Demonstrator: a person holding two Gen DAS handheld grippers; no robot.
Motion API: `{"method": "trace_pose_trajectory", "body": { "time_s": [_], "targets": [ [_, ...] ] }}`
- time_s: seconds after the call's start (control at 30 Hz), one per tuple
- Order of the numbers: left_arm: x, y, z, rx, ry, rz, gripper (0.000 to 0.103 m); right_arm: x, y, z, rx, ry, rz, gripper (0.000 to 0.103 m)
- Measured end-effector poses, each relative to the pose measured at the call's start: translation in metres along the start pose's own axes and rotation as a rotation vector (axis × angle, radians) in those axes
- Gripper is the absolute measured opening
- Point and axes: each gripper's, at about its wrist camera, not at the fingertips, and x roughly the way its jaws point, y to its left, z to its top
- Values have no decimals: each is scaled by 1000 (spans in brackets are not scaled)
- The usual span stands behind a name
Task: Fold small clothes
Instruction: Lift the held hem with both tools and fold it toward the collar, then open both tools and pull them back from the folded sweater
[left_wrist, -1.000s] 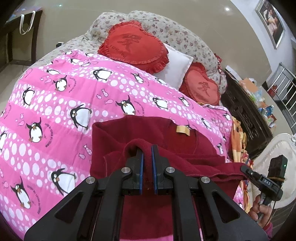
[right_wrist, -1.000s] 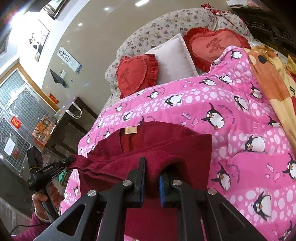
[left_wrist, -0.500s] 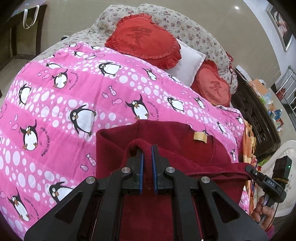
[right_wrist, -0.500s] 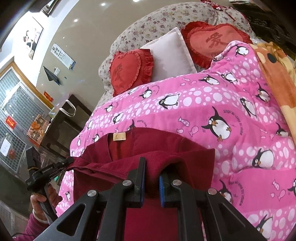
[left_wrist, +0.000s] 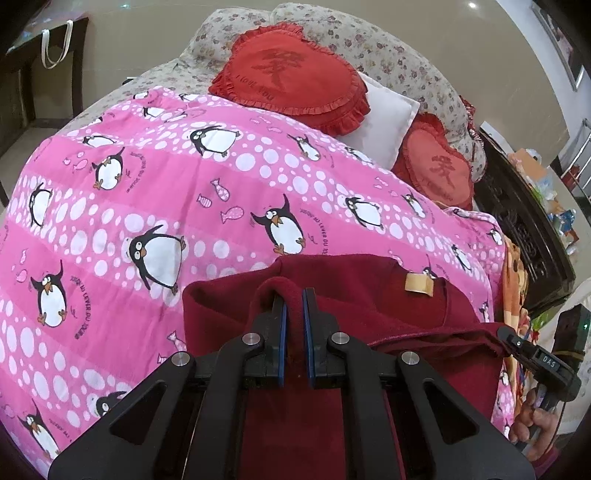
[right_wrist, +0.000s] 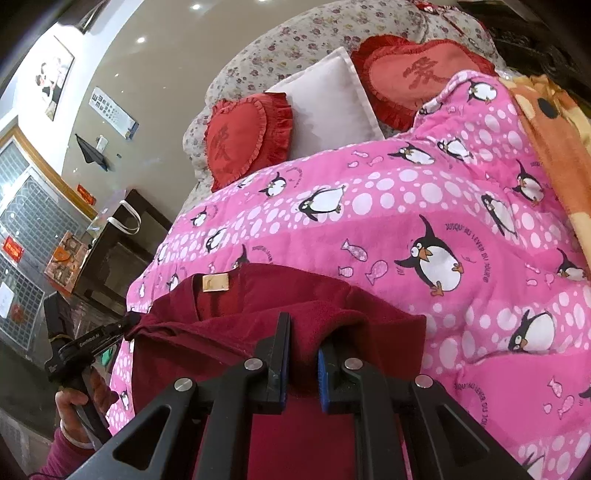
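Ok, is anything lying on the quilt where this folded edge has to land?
Nothing visible. Both the left gripper and right gripper pinch the maroon garment; between its lifted edge and its collar label lies only its own fabric.

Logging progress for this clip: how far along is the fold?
Done: dark red fleece garment laid on the pink penguin quilt, tan neck label up. In hand: left gripper and right gripper each pinch an edge. Left: laying it over and flattening.
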Motion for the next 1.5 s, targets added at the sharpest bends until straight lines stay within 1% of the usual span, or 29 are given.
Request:
{"method": "trace_pose_trajectory", "body": {
  "time_s": [0.07, 0.17, 0.23, 0.27, 0.3, 0.4, 0.43, 0.63, 0.77, 0.87, 0.93, 1.0, 1.03, 1.13, 1.17, 1.2, 1.23, 1.27, 1.3, 1.37, 1.5],
  "targets": [
    [7, 2, 0, -7, 12, 5, 7, 6, -4, 2, 16, 15, 9, 11],
    [12, 4, 1, -10, 21, 6, 7, 11, -19, 8, 107, 38, 70, 11],
    [13, 4, 2, -4, 21, 8, 7, 8, -27, 10, 157, 29, 113, 11],
    [14, 3, 2, -3, 19, 8, 7, 6, -26, 10, 158, 20, 122, 11],
    [14, 3, 3, -4, 17, 10, 7, 5, -23, 11, 147, 15, 119, 11],
    [17, 2, 4, -7, 23, 12, 7, 5, -8, 11, 70, 10, 64, 11],
    [18, 2, 5, -9, 30, 13, 7, 6, -6, 12, 69, 8, 61, 11],
    [18, 1, 9, 0, 52, 23, 8, 17, -20, 23, 182, 30, 95, 11],
    [18, 1, 11, -2, 53, 21, 8, 16, -20, 23, 173, 21, 94, 11],
    [17, 1, 13, -8, 60, 23, 8, 15, -24, 23, 195, 21, 110, 11],
    [17, 0, 14, -14, 67, 20, 12, 14, -30, 24, 237, 24, 138, 11],
    [14, -1, 16, -24, 72, 5, 19, 10, -35, 23, 272, 16, 164, 11],
    [13, -1, 16, -27, 72, -1, 20, 7, -37, 23, 289, 8, 183, 13],
    [7, -3, 19, -32, 69, -23, 35, 0, -39, 23, 309, -5, 210, 15],
    [4, -4, 20, -34, 54, -19, 49, -3, -39, 23, 311, -11, 210, 21],
    [-4, -4, 21, -37, 10, -2, 63, -10, -40, 24, 312, -43, 190, 27],
    [-9, -3, 22, -42, -27, 4, 66, -17, -42, 25, 317, -70, 185, 40],
    [-15, -2, 24, -48, -60, 4, 71, -25, -45, 27, 325, -104, 192, 48],
    [-20, 0, 25, -54, -79, 2, 71, -35, -48, 28, 333, -139, 209, 49],
    [-22, 1, 27, -53, -73, 0, 71, -45, -46, 30, 314, -158, 199, 49],
    [-22, -5, 22, -18, -77, 18, 71, -50, -26, 29, 197, -141, 150, 49]
  ]
}}
